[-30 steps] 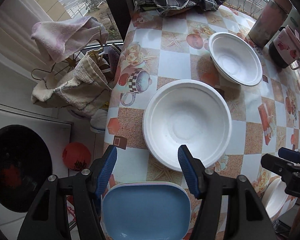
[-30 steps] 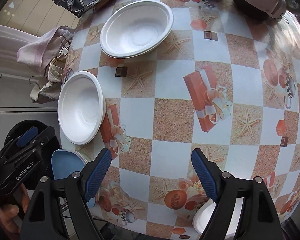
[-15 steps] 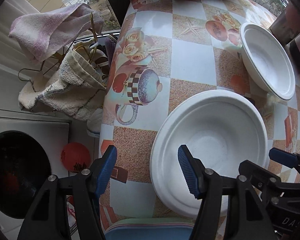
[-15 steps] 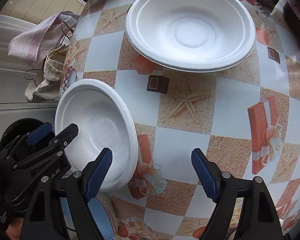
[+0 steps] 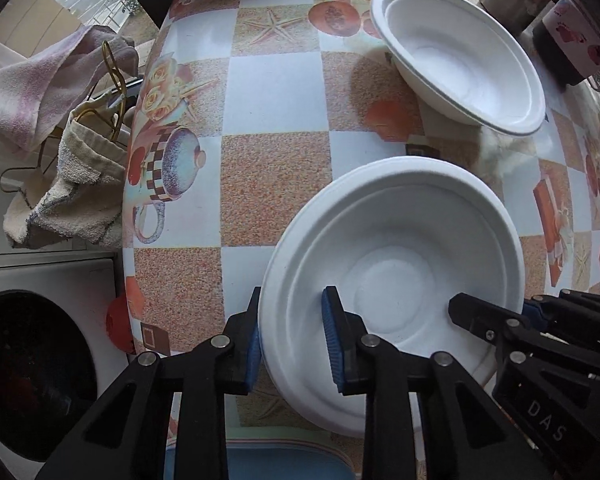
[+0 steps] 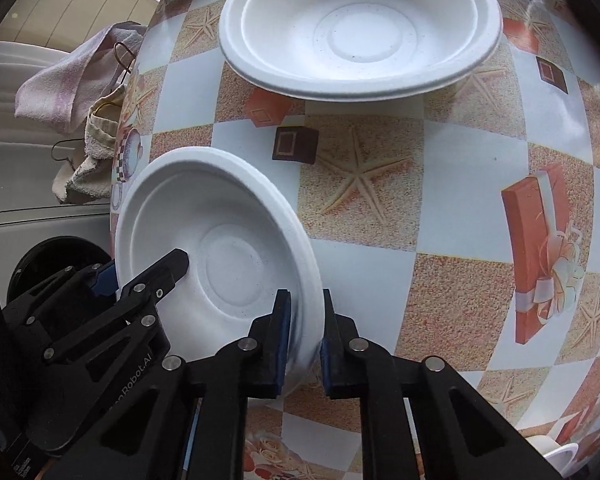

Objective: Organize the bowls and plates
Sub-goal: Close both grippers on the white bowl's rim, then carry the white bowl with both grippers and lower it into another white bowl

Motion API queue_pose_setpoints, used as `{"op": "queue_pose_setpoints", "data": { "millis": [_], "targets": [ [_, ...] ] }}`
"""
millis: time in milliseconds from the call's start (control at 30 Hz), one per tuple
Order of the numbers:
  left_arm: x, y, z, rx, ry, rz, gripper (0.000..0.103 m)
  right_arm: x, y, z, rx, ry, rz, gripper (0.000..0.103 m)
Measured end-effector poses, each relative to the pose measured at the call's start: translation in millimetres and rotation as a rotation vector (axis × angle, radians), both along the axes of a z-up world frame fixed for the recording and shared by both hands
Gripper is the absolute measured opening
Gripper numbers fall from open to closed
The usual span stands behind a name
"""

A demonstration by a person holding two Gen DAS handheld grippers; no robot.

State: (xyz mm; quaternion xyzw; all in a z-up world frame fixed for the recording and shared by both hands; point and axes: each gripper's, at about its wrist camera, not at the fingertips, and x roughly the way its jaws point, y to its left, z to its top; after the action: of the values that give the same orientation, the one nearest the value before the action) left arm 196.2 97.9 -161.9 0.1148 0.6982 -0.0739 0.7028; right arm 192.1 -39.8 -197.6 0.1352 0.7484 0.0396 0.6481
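Both grippers are on the near white bowl (image 5: 396,280), opposite sides of the rim. Left gripper (image 5: 292,340) straddles the rim on its side, 1 blue pad outside the wall and 1 inside; jaws are closing, and the outer pad looks to be against the rim, though the inner pad's contact is hard to judge at this angle. Right gripper (image 6: 305,340) is pinched tight on the opposite rim, wall sandwiched between both pads. The bowl sits near the edge of the table (image 5: 272,92), which has a checkered printed cloth. A second white bowl (image 6: 360,24) stands further back on the table, apart from the first. A blue tray (image 5: 284,460) shows at the table's near edge, just below the held bowl. Towels (image 5: 52,92) hang on a rack beside the table.
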Motion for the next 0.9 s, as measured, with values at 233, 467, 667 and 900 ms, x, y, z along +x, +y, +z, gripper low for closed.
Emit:
{"op": "queue_pose_setpoints", "data": {
  "millis": [233,467,667,900],
  "targets": [
    [-54.0,-47.1,-0.7,-0.01,0.022,-0.055,0.031,-61.3,-33.9,8.7,-0.035,0.041,0.01,0.016],
    [-115.2,-58.4,1.3,0.02,0.043,-0.063,0.031,-117.7,-37.8,10.2,-0.023,0.084,0.034,0.018],
    [-138.5,-52.2,2.8,0.04,0.065,-0.052,0.034,-138.4,-27.4,13.8,-0.006,0.107,0.058,0.018],
    [-151.0,-52.3,38.7,0.028,0.001,-0.041,0.034,-143.7,-22.1,46.0,0.011,0.054,0.061,0.018]
  ]
}}
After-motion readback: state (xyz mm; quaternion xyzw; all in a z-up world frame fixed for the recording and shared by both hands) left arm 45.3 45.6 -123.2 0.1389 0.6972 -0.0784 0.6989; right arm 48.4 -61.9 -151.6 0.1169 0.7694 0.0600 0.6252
